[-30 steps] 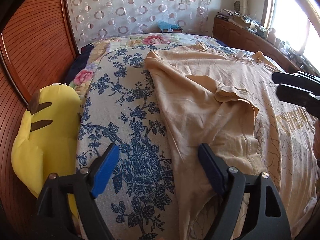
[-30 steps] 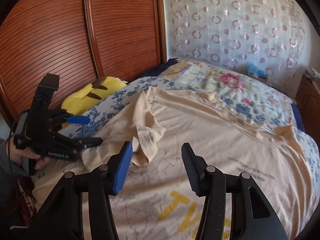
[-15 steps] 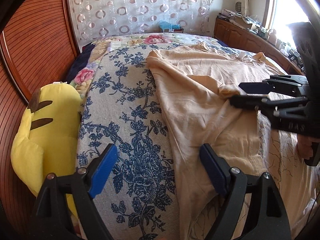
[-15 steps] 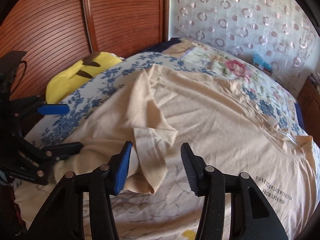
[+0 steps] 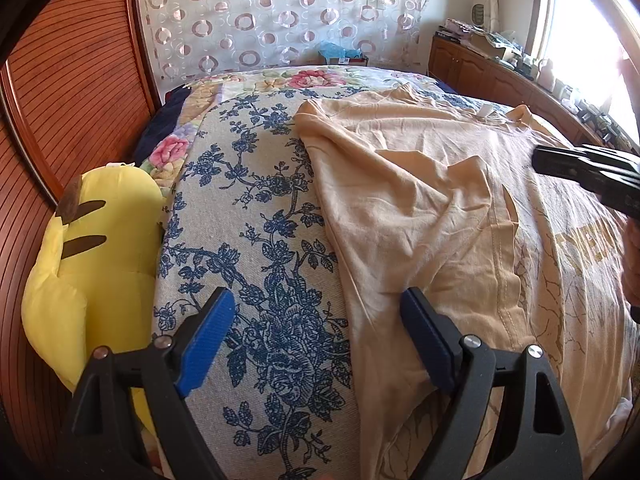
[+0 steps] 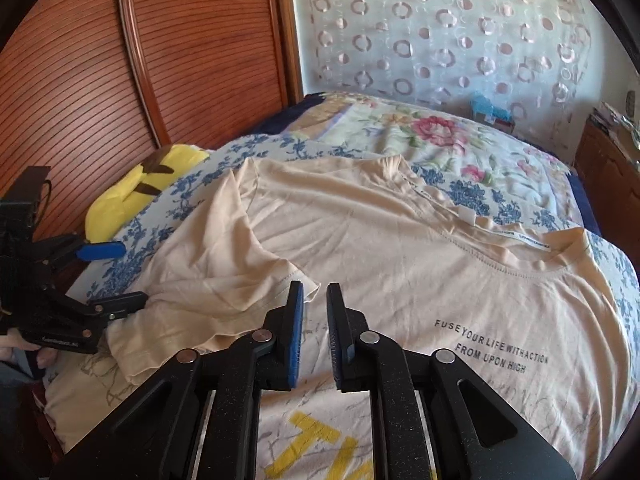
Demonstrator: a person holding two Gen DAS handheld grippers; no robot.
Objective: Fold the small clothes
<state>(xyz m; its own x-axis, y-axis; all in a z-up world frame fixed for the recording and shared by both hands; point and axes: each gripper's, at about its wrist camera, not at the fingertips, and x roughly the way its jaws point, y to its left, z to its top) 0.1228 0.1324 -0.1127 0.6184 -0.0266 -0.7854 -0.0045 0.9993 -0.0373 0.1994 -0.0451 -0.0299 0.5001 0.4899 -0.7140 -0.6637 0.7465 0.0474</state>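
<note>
Both wrist views low, close over bed (image 5: pixel 256 240), angled down toward curtain (image 6: pixel 440 32); share T-shirt (image 6: pixel 380 240).

A beige T-shirt (image 6: pixel 380 248) and a yellow plush (image 5: pixel 92 256) lie on the blue-floral bedspread (image 5: pixel 256 240).

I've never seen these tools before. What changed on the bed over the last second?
The right hand-held gripper reached over the folded sleeve of the shirt, then drew back. Its jaws have just been closing to a narrow gap, with nothing visibly caught between them. The sleeve now lies flatter. The left hand-held gripper stayed open and in place, and the yellow plush toy didn't move.
</note>
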